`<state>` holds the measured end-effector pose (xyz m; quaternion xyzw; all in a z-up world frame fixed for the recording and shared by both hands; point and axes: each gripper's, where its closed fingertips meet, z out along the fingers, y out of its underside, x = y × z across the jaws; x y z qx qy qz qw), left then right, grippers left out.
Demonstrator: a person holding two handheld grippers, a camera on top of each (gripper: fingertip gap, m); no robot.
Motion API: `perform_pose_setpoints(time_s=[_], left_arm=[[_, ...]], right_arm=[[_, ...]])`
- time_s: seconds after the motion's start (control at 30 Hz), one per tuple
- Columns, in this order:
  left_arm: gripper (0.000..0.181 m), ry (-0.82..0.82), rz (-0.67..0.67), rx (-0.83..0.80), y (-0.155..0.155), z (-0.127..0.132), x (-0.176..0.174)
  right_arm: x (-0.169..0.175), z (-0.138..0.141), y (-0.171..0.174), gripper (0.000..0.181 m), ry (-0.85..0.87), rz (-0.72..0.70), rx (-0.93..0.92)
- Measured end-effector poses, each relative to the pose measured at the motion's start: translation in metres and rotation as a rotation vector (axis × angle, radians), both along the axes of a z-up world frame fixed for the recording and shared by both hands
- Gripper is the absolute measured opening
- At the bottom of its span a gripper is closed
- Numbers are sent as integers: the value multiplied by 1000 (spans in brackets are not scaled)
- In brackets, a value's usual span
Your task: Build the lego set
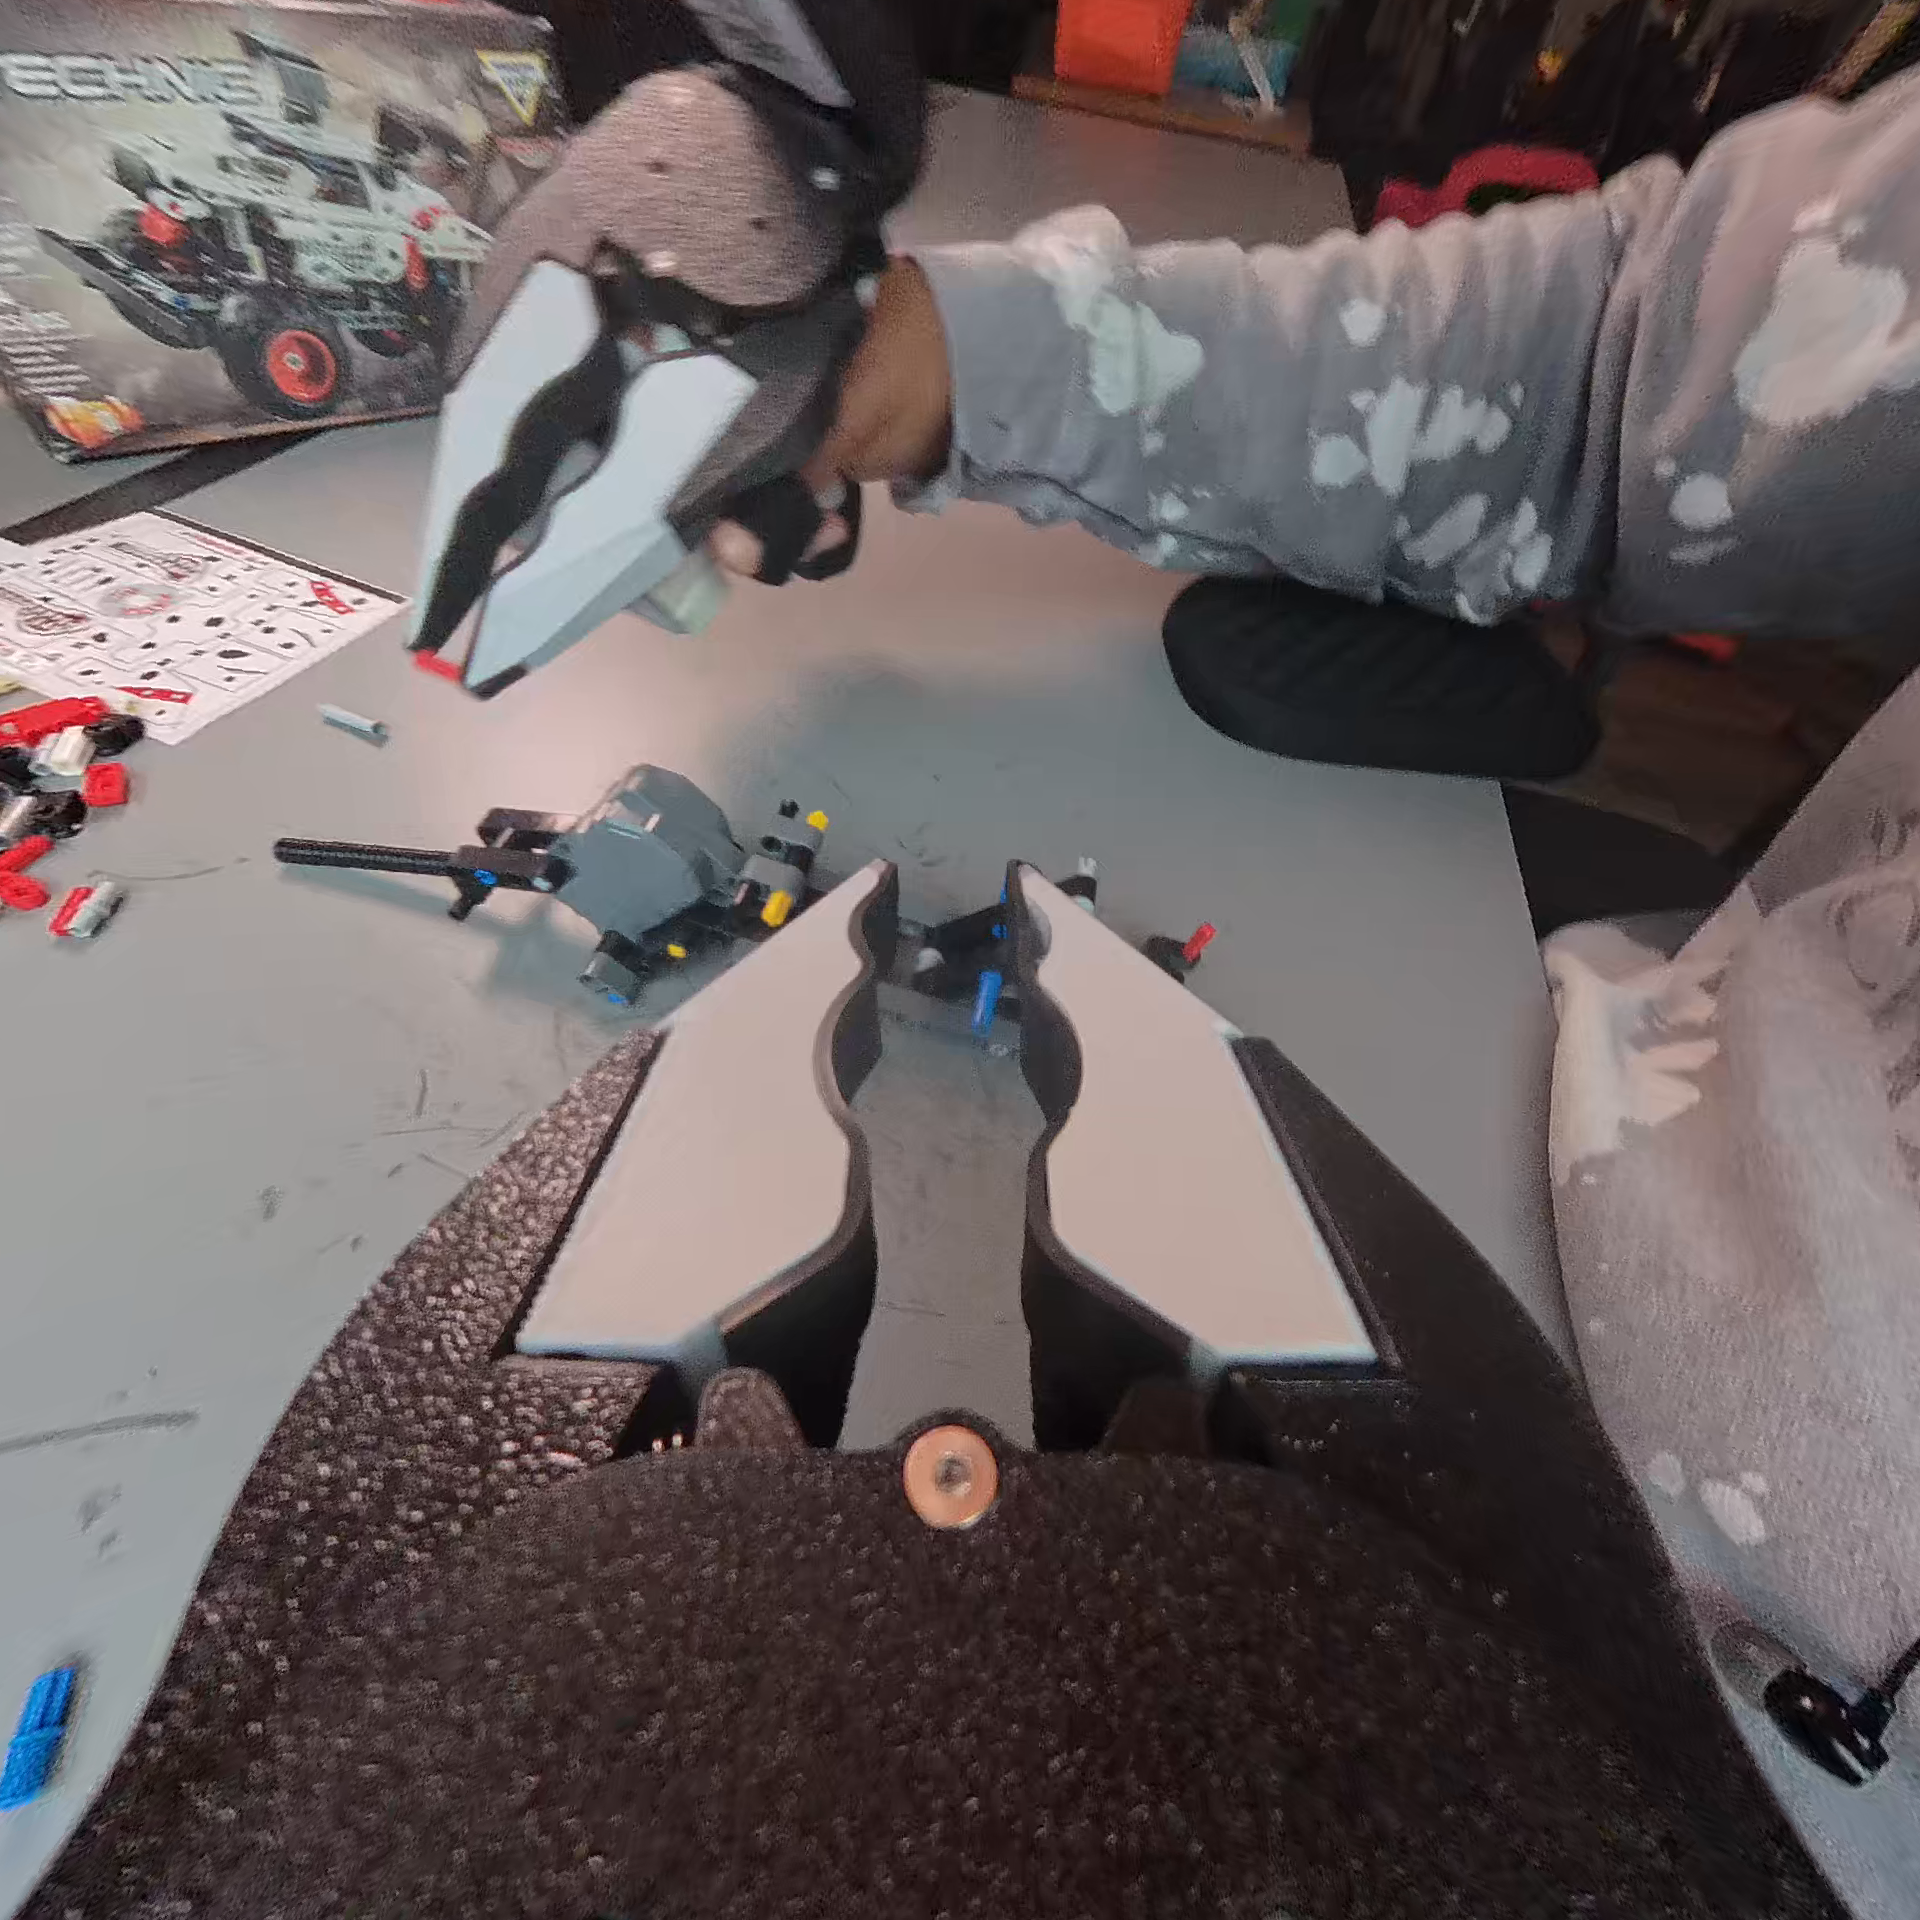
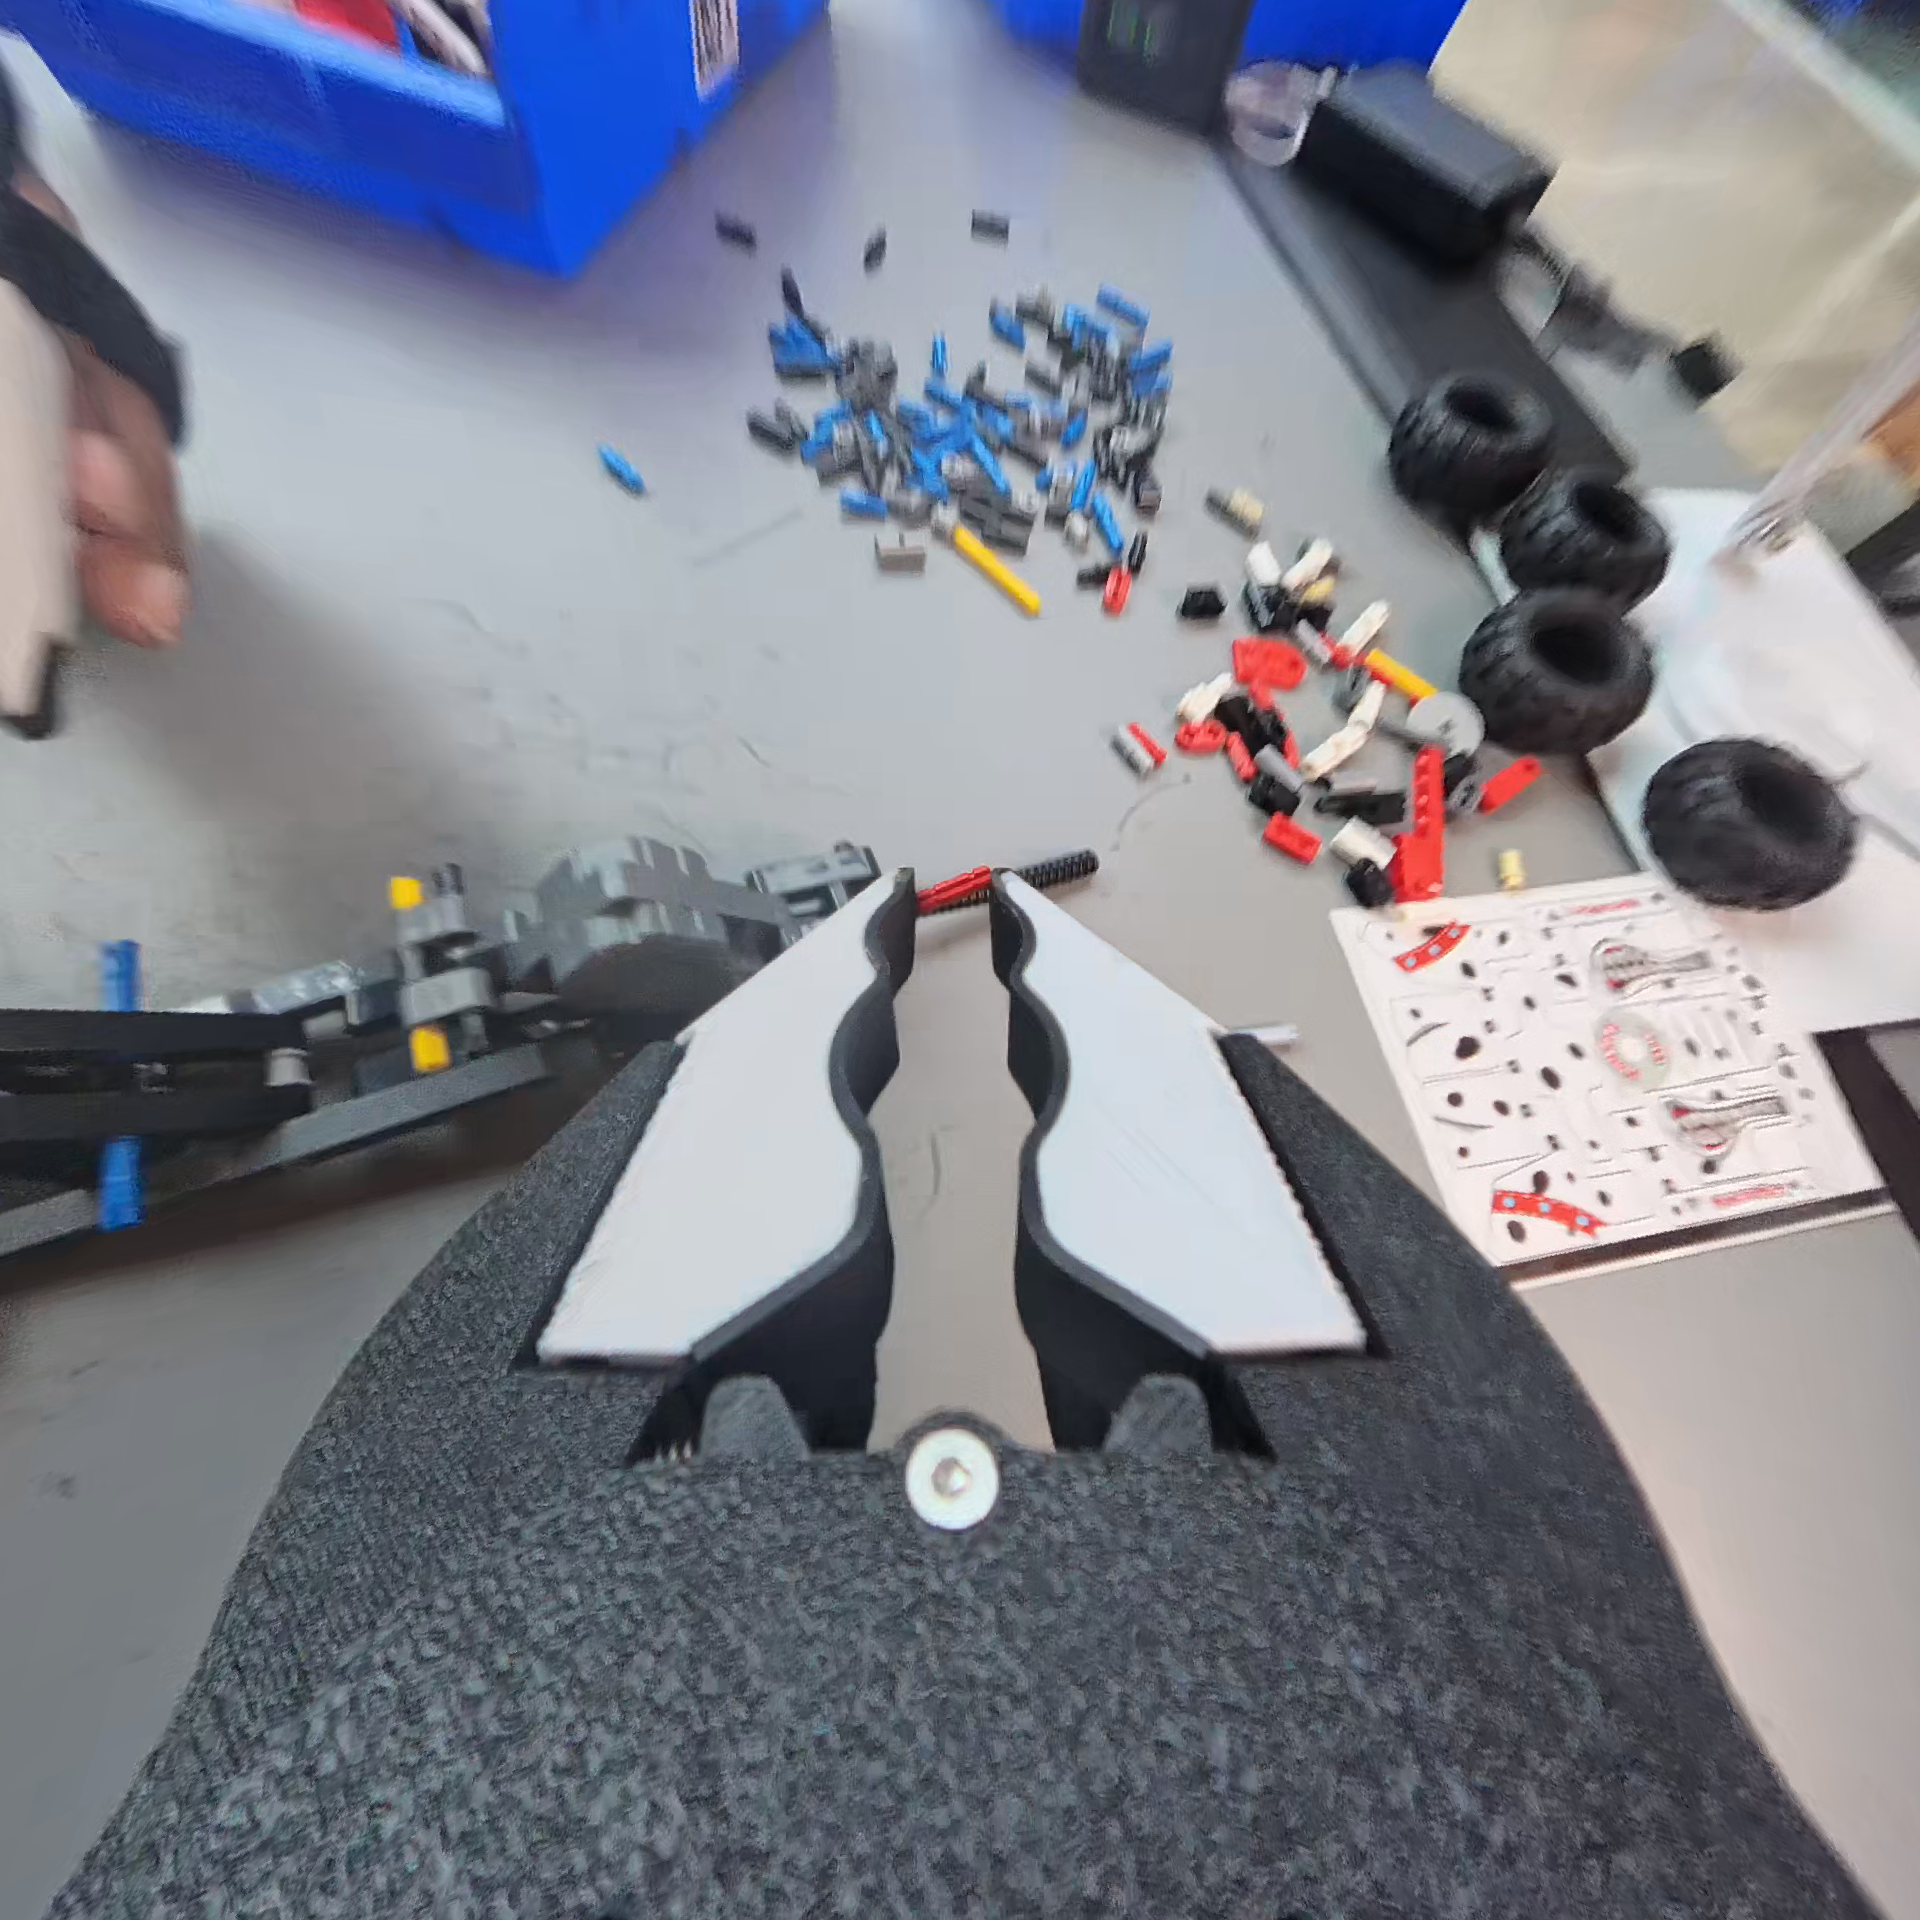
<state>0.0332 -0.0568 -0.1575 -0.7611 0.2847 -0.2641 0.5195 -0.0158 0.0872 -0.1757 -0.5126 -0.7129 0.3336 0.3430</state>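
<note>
The part-built lego assembly [image 1: 644, 862], grey and black with yellow and blue pins, lies on the grey table [image 1: 312, 1143]. It also shows in the right wrist view [image 2: 623, 914]. My left gripper [image 1: 953, 873] hangs over the assembly's black frame end [image 1: 951, 951], jaws a little apart, and I see no grip on it. My right gripper [image 2: 951, 883] is shut on a small red piece [image 2: 948, 890]. In the left wrist view the right gripper [image 1: 457, 670] hovers above the table, left of and above the assembly, with the red piece [image 1: 436, 665] at its tips.
The set's box [image 1: 239, 239] and a sticker sheet [image 1: 177, 613] lie at the far left. Blue and black loose parts [image 2: 977, 436], red and white parts [image 2: 1320, 727] and several black tyres [image 2: 1558, 665] lie ahead. A blue bin [image 2: 416, 125] stands behind. A person's sleeve [image 1: 1351, 395] crosses above. Spacing between my two grippers at the tips: around 15 centimetres.
</note>
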Motion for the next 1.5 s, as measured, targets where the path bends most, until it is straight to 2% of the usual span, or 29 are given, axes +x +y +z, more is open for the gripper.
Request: perform_pose_setpoints(time_s=[0.13, 0.2, 0.27, 0.37, 0.47, 0.53, 0.73, 0.83, 0.93, 1.0, 1.03, 1.17, 1.3, 1.37, 1.43, 1.5], left_arm=[[26, -295, 92, 25, 13, 39, -19], [27, -492, 86, 6, 15, 59, -20], [29, -623, 50, -34, 15, 70, -13], [28, -749, -50, -90, 9, 80, 6], [19, -846, -133, -140, 3, 87, 16], [11, -865, -150, -146, 1, 88, 18], [5, -805, -164, -156, -1, 84, 20], [5, -682, -119, -153, 5, 72, 15], [5, -431, -26, -114, 13, 51, 2], [5, -281, 29, -93, 18, 38, -8], [5, -232, 49, -87, 21, 34, -12], [5, -171, 81, -93, 25, 21, -19], [5, -108, 95, -114, 23, 5, -26], [5, -92, 90, -134, 19, -1, -28], [5, -61, 81, -156, 15, -8, -27], [5, -20, 71, -172, 11, -13, -27]], right_arm=[[29, 65, -48, 14, 310, 18, 80], [41, 86, -80, 14, 444, 26, 114], [49, 100, -106, 14, 552, 26, 168], [54, 107, -131, 14, 630, 29, 293], [55, 109, -142, 14, 664, 39, 373], [55, 108, -145, 14, 666, 47, 395], [56, 102, -145, 14, 663, 57, 428], [58, 87, -143, 10, 586, 115, 340], [65, 47, -128, 22, 273, 241, 259], [70, 25, -107, 27, 83, 306, 304], [69, 17, -99, 36, -3, 342, 327], [53, -5, -79, 62, -265, 536, 572], [28, -24, -75, 76, -422, 726, 734], [26, -40, -76, 76, -519, 792, 753], [31, -50, -75, 68, -601, 797, 730], [38, -49, -69, 56, -672, 705, 638]])
